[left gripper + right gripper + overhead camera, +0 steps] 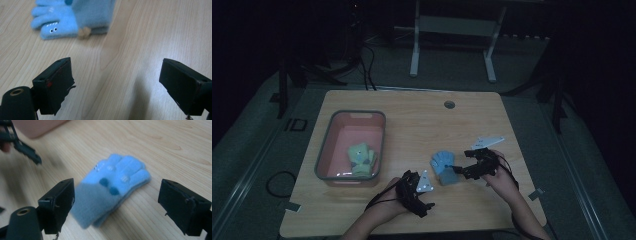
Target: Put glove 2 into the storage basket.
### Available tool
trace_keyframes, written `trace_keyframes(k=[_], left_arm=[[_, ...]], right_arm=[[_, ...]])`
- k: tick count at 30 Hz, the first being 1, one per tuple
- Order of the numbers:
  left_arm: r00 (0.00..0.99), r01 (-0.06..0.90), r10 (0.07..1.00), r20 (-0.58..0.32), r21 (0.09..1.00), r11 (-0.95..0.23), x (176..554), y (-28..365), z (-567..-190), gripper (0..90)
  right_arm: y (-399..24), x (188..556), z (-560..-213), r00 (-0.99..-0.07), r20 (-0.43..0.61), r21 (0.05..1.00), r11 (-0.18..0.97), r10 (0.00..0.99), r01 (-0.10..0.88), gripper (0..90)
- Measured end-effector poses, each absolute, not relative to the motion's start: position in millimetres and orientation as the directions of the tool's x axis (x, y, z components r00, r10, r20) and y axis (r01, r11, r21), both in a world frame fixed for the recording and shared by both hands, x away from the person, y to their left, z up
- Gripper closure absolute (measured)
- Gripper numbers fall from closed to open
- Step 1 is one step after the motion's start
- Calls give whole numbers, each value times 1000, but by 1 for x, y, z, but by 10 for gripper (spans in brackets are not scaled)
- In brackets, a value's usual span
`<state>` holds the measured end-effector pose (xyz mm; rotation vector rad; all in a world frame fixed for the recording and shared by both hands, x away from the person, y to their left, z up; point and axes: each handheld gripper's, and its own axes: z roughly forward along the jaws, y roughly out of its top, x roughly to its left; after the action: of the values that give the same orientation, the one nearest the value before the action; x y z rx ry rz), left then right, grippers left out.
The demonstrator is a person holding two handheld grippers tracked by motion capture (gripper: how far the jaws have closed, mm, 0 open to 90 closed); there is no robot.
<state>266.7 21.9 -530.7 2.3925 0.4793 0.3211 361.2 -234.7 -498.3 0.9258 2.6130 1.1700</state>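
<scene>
Gloves on table, both grippers empty

Pink bin [326,150] far left holds green gloves [361,159]. Left gripper [428,204] jaws wide, nothing between. Blue gloves [443,165] stacked flat on wooden table [422,120], mid-right. Right gripper [458,170] just beside them, jaws spread wide, gripping nothing.

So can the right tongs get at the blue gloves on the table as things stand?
Probably yes. The right tongs stand open right beside the blue gloves, which lie flat on the bare table. The left tongs are open and apart from them, so nothing looks in the way.
</scene>
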Motion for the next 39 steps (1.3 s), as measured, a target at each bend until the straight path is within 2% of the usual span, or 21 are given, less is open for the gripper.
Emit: trace_keyframes(k=[6, 14, 23, 27, 28, 37, 39], left_arm=[[893, 254, 433, 118, 663, -704, 274, 16, -530, 118], [903, 188, 399, 159, 690, -699, 280, 0, -524, 120], [925, 101, 324, 200, 691, -715, 292, -20, -522, 146], [927, 68, 295, 233, 669, -740, 298, -29, -525, 159], [927, 68, 295, 233, 669, -740, 298, -29, -525, 188], [926, -9, 239, 293, 648, -761, 309, -46, -535, 256], [930, -8, 232, 285, 646, -764, 311, -48, -539, 307]], right_arm=[[-238, 364, -494, -795, 143, 722, 487, 590, 491, 123], [-236, 378, -492, -778, 117, 726, 482, 617, 491, 314], [-222, 398, -497, -786, 118, 712, 501, 606, 493, 376], [-217, 403, -504, -783, 130, 699, 504, 608, 507, 383], [-217, 403, -504, -783, 130, 699, 504, 608, 507, 383], [-206, 414, -527, -767, 150, 653, 520, 624, 551, 367], [-205, 415, -532, -769, 144, 647, 529, 623, 549, 352]])
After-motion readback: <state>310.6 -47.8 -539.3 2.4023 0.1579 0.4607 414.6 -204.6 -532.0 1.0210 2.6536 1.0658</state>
